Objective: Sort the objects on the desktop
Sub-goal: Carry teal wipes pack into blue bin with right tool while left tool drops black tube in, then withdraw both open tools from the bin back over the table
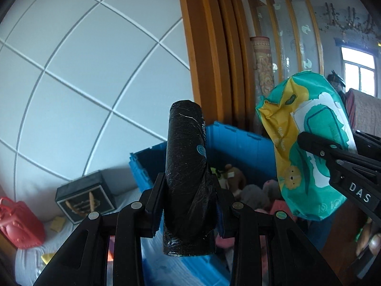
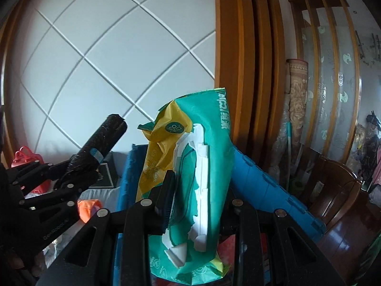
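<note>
My left gripper (image 1: 189,200) is shut on a black roll of bin bags (image 1: 187,166) and holds it upright above a blue crate (image 1: 238,140). The roll also shows in the right wrist view (image 2: 100,143), with the left gripper (image 2: 78,166) at the left. My right gripper (image 2: 197,195) is shut on a green and yellow pack of wet wipes (image 2: 190,166), held upright over the same blue crate (image 2: 262,181). In the left wrist view the pack (image 1: 307,147) hangs at the right in the right gripper (image 1: 333,152).
Soft toys (image 1: 240,186) lie inside the crate. A black box (image 1: 85,195) and a red toy basket (image 1: 19,224) sit on the white cloth at the left. A wooden door frame (image 1: 214,47) and a dark wooden chair (image 2: 338,190) stand behind and right.
</note>
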`<state>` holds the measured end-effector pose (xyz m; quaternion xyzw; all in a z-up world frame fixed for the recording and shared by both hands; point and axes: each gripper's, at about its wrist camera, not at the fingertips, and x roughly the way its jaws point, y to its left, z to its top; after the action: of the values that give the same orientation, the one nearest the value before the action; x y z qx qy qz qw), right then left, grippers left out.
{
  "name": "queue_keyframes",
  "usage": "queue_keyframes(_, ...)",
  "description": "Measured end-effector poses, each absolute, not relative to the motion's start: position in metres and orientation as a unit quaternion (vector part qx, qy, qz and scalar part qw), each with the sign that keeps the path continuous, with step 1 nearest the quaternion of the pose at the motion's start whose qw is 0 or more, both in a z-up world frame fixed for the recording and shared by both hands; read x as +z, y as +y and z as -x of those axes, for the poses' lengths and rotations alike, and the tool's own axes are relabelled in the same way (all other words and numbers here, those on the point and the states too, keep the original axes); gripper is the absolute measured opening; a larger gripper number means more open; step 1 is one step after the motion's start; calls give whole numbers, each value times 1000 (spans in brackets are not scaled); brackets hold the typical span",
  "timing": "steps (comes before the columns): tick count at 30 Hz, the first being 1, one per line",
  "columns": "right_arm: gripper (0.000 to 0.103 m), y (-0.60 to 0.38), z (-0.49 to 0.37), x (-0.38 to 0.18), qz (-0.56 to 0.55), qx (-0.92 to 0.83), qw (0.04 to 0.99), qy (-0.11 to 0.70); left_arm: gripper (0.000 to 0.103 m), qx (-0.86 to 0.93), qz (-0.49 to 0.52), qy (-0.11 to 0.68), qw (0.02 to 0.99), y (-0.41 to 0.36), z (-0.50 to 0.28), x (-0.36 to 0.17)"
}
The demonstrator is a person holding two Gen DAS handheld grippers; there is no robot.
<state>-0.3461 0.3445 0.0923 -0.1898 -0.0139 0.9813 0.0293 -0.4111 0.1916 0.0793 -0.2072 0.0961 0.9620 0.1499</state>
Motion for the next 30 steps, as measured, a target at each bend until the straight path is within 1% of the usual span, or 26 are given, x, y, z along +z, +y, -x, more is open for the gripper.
queue_keyframes(1, 29, 353, 361, 93, 199, 979, 35, -19, 36, 961, 209, 99, 149, 203, 419, 81)
queue_keyframes(2, 30, 360, 373, 92, 212, 976, 35, -23, 47, 962, 208, 100, 145, 213, 426, 84)
queue_keyframes(3, 35, 367, 386, 91, 225, 973, 35, -25, 57, 964, 204, 101, 138, 221, 432, 87)
queue_keyframes(4, 41, 374, 395, 89, 228, 972, 42, -27, 80, 967, 196, 100, 129, 227, 436, 91)
queue_keyframes(5, 57, 380, 404, 87, 231, 971, 51, -28, 89, 971, 184, 97, 121, 231, 436, 95)
queue_keyframes(6, 73, 386, 406, 86, 224, 972, 62, -29, 90, 974, 174, 93, 113, 234, 437, 100)
queue_keyframes(7, 79, 391, 406, 86, 216, 973, 73, -29, 90, 976, 168, 89, 108, 235, 439, 105)
queue_keyframes(8, 82, 396, 405, 86, 209, 974, 78, -28, 90, 977, 166, 87, 106, 236, 441, 108)
queue_keyframes(13, 82, 408, 388, 87, 190, 979, 70, -11, 91, 981, 154, 85, 81, 229, 440, 110)
queue_keyframes(19, 82, 410, 344, 79, 154, 986, 62, 19, 91, 982, 149, 93, 75, 229, 411, 91)
queue_keyframes(30, 82, 374, 294, 58, 156, 985, 77, 15, 91, 986, 132, 62, 81, 206, 342, 70)
